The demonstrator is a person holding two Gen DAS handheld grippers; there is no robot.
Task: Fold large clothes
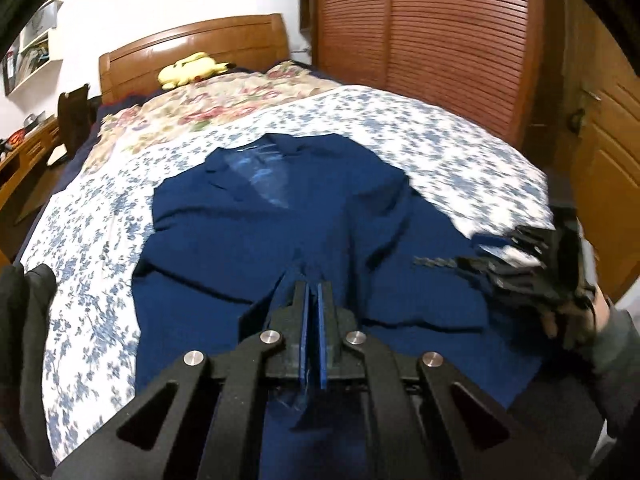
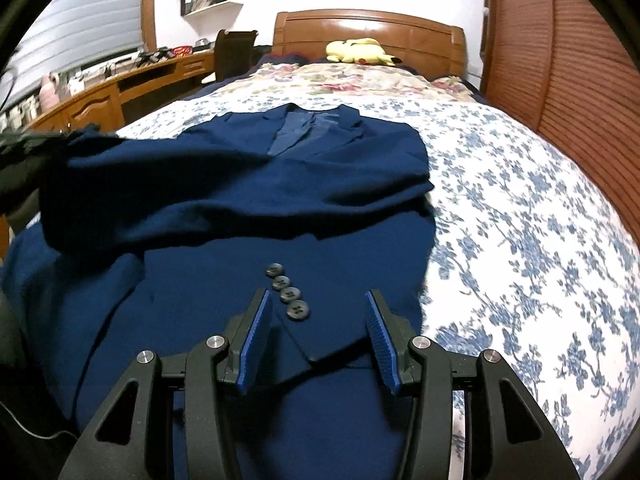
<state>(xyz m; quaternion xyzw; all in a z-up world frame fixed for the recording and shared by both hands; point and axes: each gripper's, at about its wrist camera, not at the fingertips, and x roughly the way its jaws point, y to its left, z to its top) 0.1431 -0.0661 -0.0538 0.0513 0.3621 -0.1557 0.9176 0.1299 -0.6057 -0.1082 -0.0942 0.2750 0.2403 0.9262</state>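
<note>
Right now the left hand-held gripper [image 1: 313,286] has its 2 blue pads pressed together on a fold of the navy jacket [image 1: 280,224]; a ridge of cloth runs up into the tips, so I read it as pinching fabric, not closed on nothing. The right hand-held gripper [image 2: 316,300] is spread, pads apart and not touching cloth, hovering just above the sleeve cuff [image 2: 320,344] with its row of 4 buttons [image 2: 285,289]. The cuff's corner lies between the pads, the buttons nearer the left pad. The jacket lies flat on the bed [image 1: 440,140], front up, collar and lapels [image 2: 304,128] at the far end toward the headboard [image 2: 372,28], hem toward the person. So its long axis runs straight away from both grippers. The sleeve runs roughly along that axis, cuff end nearest the right gripper, and a folded band of cloth crosses the jacket's middle beyond the buttons. In the left wrist view the right gripper shows at the right edge, blurred, held by a hand [image 1: 576,316] in a grey sleeve. My read: the right hand is closer to the cuff and should drop straight onto it. The left hand already has its edge. Further off sit a floral quilt [image 2: 360,80], a yellow plush toy [image 2: 358,51], and a wooden desk [image 2: 120,88] on the left.
</note>
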